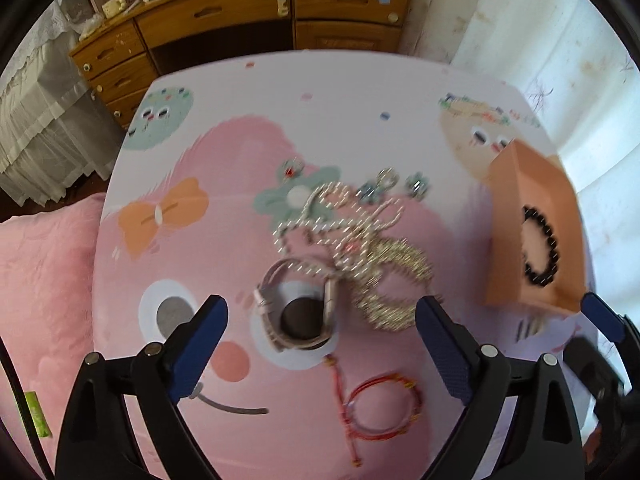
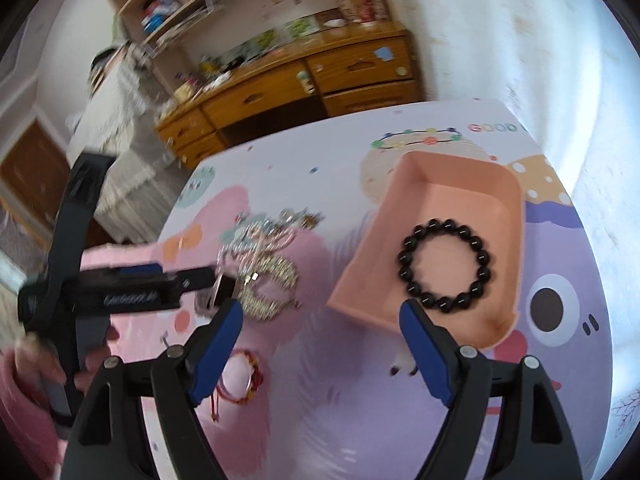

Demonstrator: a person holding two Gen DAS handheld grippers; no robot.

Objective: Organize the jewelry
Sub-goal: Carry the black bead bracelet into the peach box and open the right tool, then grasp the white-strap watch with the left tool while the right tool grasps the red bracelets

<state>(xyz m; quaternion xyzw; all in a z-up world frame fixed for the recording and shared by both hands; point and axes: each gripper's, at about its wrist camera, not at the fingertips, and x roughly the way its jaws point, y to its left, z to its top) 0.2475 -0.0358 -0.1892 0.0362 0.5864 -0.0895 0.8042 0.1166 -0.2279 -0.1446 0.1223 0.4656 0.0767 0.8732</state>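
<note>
1. Hovering our left gripper [image 1: 322, 314] with fingers spread and empty, we see the watch [image 1: 298, 306] right between them on the table [image 1: 360, 80].
2. Our right gripper [image 2: 322, 318], likewise spread and empty, faces the tray [image 2: 472, 176]; the left is nearer.

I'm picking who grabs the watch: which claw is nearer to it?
Left. The left claw hangs open right over the watch; the right claw is off beside it, by the tray.

Cartoon-printed bench [image 1: 280, 92], pink watch [image 1: 298, 312] and tangled silver chains [image 1: 360, 240] at centre, red cord bracelet [image 1: 384, 408] nearer, orange tray [image 2: 472, 184] well right, black bead bracelet [image 2: 444, 266] inside it
</note>
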